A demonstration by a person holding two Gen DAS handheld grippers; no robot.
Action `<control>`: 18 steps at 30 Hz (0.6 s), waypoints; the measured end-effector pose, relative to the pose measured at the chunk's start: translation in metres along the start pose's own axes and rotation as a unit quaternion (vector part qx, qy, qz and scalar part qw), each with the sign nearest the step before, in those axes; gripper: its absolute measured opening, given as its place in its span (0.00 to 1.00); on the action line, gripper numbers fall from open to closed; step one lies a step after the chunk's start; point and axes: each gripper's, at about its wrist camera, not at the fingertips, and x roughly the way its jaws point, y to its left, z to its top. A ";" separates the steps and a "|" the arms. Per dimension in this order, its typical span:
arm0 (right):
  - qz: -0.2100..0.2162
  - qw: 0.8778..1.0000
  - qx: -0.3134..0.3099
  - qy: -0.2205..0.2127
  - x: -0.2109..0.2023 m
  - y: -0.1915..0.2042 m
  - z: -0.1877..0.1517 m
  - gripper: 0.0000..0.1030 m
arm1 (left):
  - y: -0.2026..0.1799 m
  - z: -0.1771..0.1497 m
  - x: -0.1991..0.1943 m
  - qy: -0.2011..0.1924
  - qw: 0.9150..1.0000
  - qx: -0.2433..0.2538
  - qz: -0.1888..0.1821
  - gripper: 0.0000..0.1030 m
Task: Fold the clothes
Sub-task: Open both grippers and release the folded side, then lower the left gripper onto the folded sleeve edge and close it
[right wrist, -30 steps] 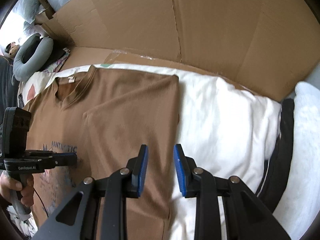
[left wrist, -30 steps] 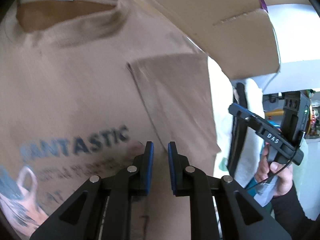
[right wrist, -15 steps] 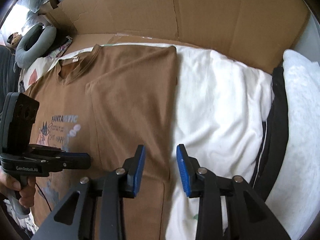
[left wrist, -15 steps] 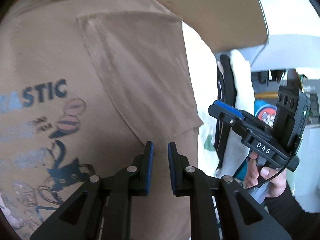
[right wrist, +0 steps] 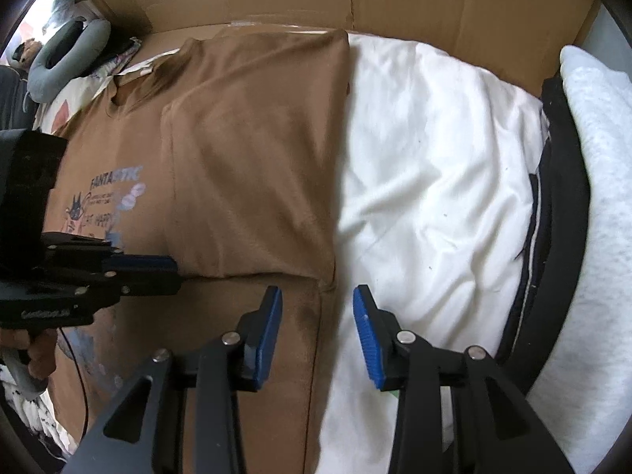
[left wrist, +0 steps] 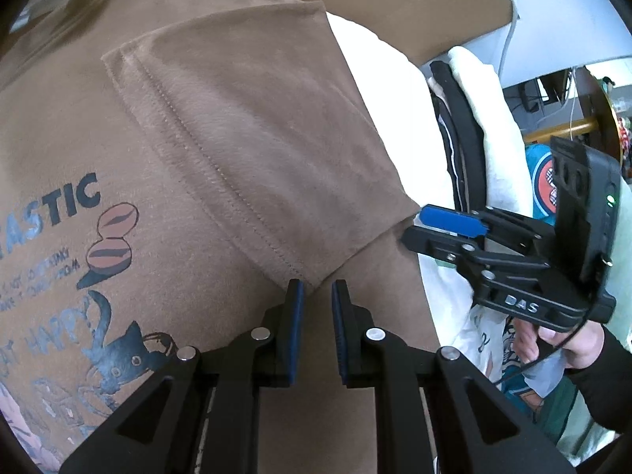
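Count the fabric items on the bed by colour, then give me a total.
Brown: 1, the brown T-shirt
White: 2, the white sheet and the fluffy white blanket
Black: 1, the black garment
Grey: 1, the grey neck pillow
Total: 5

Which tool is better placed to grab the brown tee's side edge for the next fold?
Probably the right tool: its opening jaws straddle the brown T-shirt's side edge against the white fabric. The left tool sits inboard near the folded sleeve's hem, jaws narrow and empty.
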 end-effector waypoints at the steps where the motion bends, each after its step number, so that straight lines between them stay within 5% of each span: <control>1: -0.001 1.000 0.001 0.000 0.003 0.000 0.000 0.35 | 0.000 -0.001 -0.001 0.000 1.000 0.002 0.001 0.14; 18: -0.012 1.000 0.007 -0.008 0.015 -0.006 -0.003 0.35 | -0.010 -0.008 0.004 0.001 0.998 0.037 0.045 0.15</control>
